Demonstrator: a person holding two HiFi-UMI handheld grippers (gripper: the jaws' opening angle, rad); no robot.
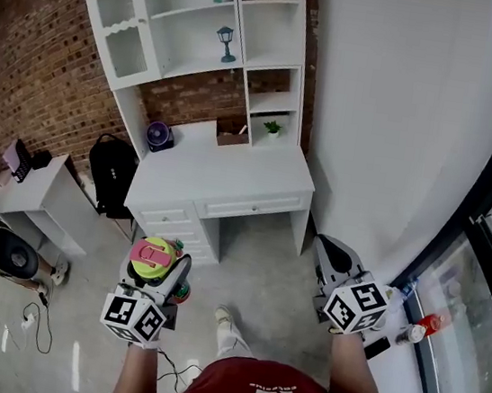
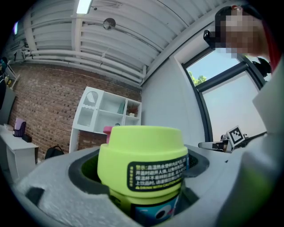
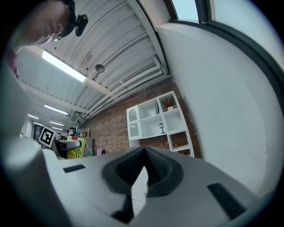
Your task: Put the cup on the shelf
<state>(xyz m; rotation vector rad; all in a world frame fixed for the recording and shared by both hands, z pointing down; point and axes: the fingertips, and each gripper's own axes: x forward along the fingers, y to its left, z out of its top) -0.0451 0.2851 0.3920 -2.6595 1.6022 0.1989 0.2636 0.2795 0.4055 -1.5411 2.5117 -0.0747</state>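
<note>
Brick, red and rough, forms the back wall (image 1: 36,71). Against it stands a white shelf (image 1: 193,20) of open square cubbies, one of them arched, set on a white counter (image 1: 221,179) with drawers. Below lies a grey, smooth floor (image 1: 262,275), and a plain white wall rises at the right. A small lantern (image 1: 225,43) sits in one cubby, and a purple fan (image 1: 158,136) rests on the counter. My left claw (image 1: 157,268) grips the cup (image 2: 141,162) around its body, over the floor and well apart from the shelf. The cup has a smooth lime-green lid, a rounded cylinder bearing a black printed label, above a body with blue print. My right claw (image 3: 142,177) is closed, with nothing between its matte grey, ridged jaws.
</note>
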